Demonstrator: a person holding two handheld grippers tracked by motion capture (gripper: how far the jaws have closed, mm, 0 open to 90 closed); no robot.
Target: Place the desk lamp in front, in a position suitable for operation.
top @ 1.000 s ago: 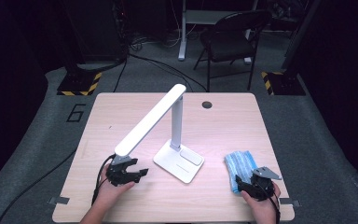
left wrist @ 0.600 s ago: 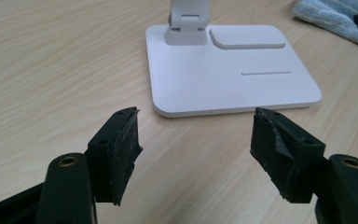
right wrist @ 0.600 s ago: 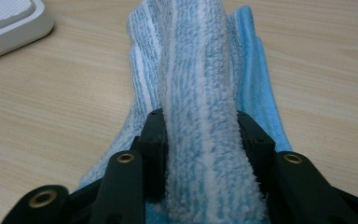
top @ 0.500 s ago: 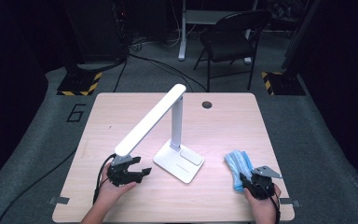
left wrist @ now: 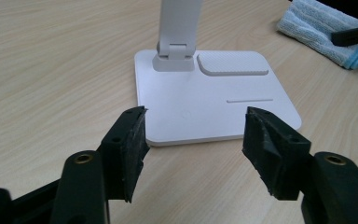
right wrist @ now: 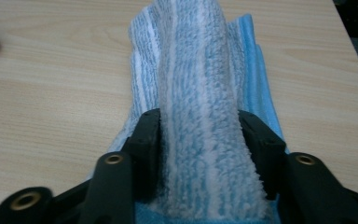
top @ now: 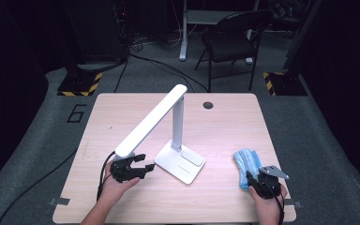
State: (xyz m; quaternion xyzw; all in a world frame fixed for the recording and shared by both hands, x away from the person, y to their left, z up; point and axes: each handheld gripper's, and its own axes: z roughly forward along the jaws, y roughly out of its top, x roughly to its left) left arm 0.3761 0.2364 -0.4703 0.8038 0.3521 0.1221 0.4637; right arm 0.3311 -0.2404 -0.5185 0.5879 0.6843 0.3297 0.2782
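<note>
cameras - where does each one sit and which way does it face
High view: above the person's side, looking forward and down at the table; both forearms show.
Left gripper view: on the left gripper, open jaws facing the lamp base.
Right gripper view: on the right gripper, jaws pinching the blue cloth.
All three show the cloth.

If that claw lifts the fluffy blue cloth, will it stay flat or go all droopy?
Probably droopy. The blue striped cloth already bunches into a soft ridge between the right gripper jaws, so it looks floppy, not stiff. Its fuzzy pile should grip the pads rather than slip. It looks light too, and likely won't roll or break, though loose folds on the table may trail behind.
</note>
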